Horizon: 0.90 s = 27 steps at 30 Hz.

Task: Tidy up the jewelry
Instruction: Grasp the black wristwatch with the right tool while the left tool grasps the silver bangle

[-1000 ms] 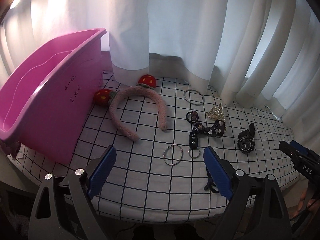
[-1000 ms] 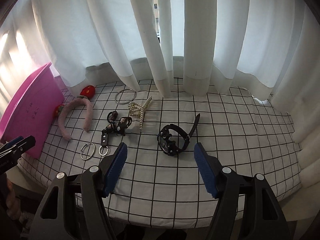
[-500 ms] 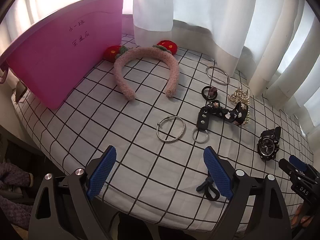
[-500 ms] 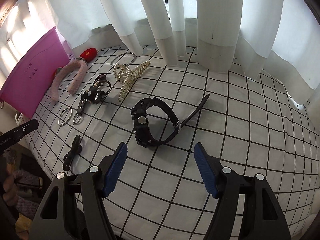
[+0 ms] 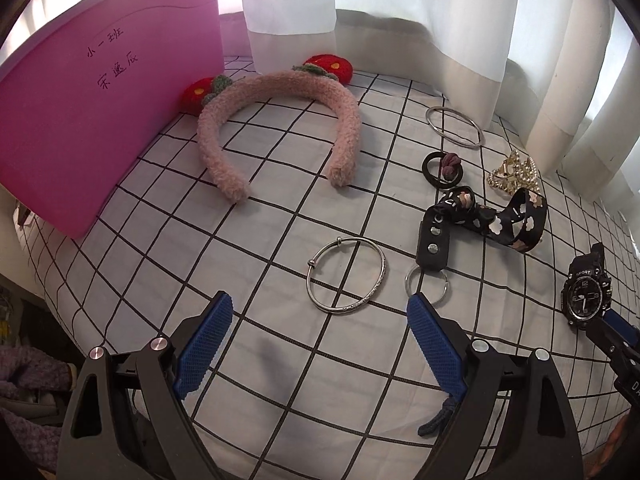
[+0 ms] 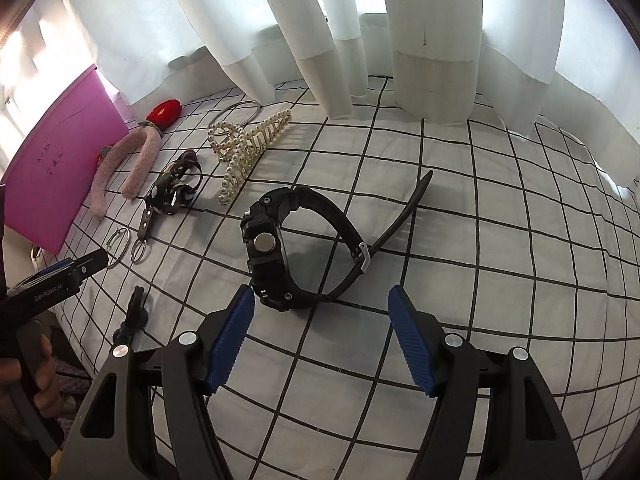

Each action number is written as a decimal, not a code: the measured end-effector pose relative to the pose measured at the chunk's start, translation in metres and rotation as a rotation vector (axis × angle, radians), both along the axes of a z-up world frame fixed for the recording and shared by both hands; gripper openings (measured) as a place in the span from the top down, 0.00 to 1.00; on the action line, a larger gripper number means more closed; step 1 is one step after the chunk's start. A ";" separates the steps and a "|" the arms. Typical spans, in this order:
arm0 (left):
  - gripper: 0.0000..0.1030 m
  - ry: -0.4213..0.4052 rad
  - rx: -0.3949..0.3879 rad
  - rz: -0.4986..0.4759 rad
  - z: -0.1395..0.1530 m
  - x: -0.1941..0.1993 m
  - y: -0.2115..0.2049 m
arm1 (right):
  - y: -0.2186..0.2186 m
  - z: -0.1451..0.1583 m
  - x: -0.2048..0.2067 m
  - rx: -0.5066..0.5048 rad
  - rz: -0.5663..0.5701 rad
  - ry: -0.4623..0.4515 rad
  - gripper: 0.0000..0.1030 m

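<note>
The right gripper [image 6: 320, 322] is hovering with its jaws spread apart and nothing between them, just short of a black watch [image 6: 280, 248] lying on the checked cloth [image 6: 500, 260]. A pearl hair claw [image 6: 244, 152] is sitting beyond the watch, near the white curtain [image 6: 432, 40]. Far left, a fuzzy pink headband [image 6: 128, 168] is lying beside a pink bin [image 6: 60, 168], and the left gripper [image 6: 68, 272] is poking in from the edge.

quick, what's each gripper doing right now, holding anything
left tongs: open, empty, above the silver bangle.
right tongs: open, empty, just short of the black watch.
</note>
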<state>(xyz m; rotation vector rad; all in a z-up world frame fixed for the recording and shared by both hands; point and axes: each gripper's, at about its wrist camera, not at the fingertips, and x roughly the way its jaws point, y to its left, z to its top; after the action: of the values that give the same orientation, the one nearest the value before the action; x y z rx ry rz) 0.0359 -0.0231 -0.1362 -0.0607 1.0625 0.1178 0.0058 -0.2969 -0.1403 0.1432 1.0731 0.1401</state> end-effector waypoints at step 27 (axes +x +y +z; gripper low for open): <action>0.05 -0.091 0.014 -0.068 -0.024 0.019 0.006 | 0.016 -0.015 0.020 -0.058 -0.080 -0.015 0.34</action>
<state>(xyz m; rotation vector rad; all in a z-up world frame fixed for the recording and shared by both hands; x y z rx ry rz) 0.0548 -0.0174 -0.1607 -0.0175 0.9717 0.0604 0.0258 -0.2805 -0.1551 0.1324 1.0540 0.0378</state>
